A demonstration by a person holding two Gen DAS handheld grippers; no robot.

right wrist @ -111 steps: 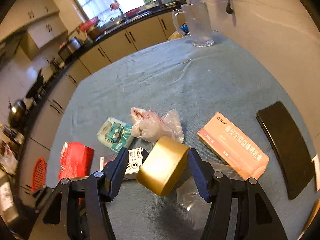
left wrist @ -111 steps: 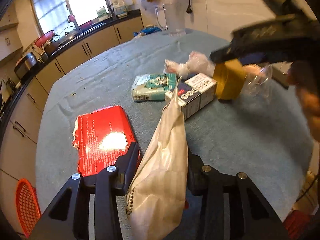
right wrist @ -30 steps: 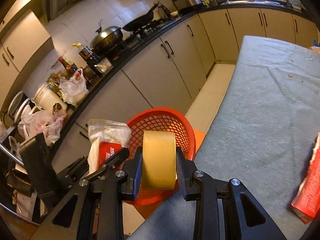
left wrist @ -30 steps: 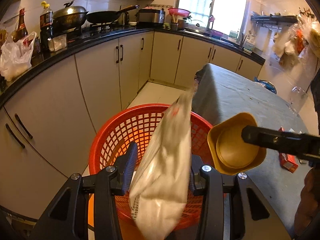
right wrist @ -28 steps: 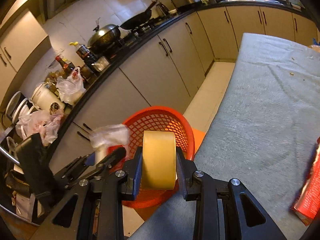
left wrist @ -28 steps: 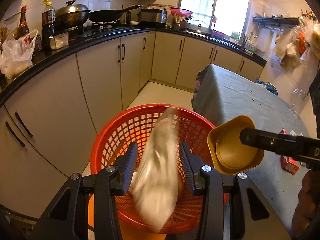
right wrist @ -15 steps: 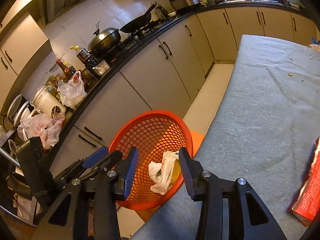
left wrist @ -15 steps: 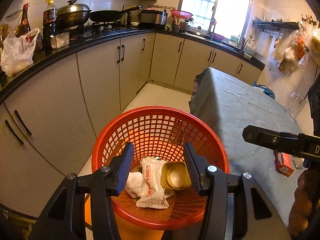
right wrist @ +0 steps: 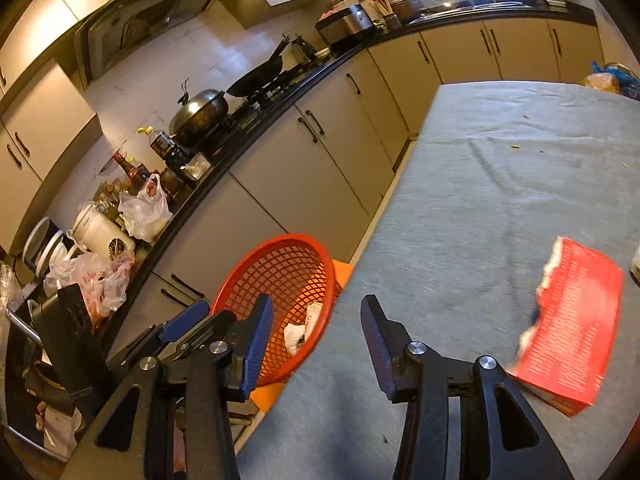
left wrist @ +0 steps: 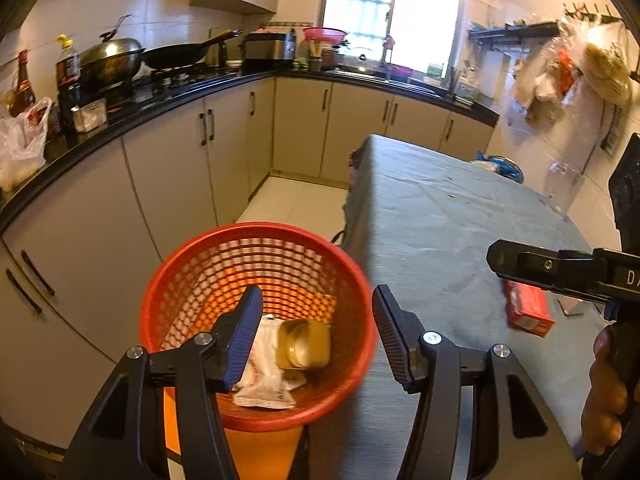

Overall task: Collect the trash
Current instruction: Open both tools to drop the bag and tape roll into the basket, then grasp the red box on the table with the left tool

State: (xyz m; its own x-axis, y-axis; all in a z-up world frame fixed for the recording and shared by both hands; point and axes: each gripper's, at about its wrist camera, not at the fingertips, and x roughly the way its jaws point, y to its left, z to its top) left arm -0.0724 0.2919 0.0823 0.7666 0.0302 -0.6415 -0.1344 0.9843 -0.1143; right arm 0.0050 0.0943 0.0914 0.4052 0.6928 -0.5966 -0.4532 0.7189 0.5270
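Observation:
A red mesh basket (left wrist: 192,280) stands beside the table's near-left edge; it also shows in the right wrist view (right wrist: 280,264). Inside lie a white wrapper (left wrist: 264,380) and a gold tape roll (left wrist: 306,344). My left gripper (left wrist: 318,316) is open and empty above the basket. My right gripper (right wrist: 316,328) is open and empty over the table edge, to the right of the basket. A torn red box (right wrist: 572,328) lies on the grey tablecloth (right wrist: 500,200); it also shows in the left wrist view (left wrist: 528,312).
Beige kitchen cabinets (left wrist: 224,152) with a black countertop run along the left and back. Pots, bottles and plastic bags crowd the counter (right wrist: 192,120). A clear glass jug (left wrist: 562,188) stands at the table's far right. An orange stool (right wrist: 344,270) is under the basket.
Both grippers opened over the basket: the white wrapper and the gold tape roll dropped in. Since then both grippers have pulled back and swung right towards the table.

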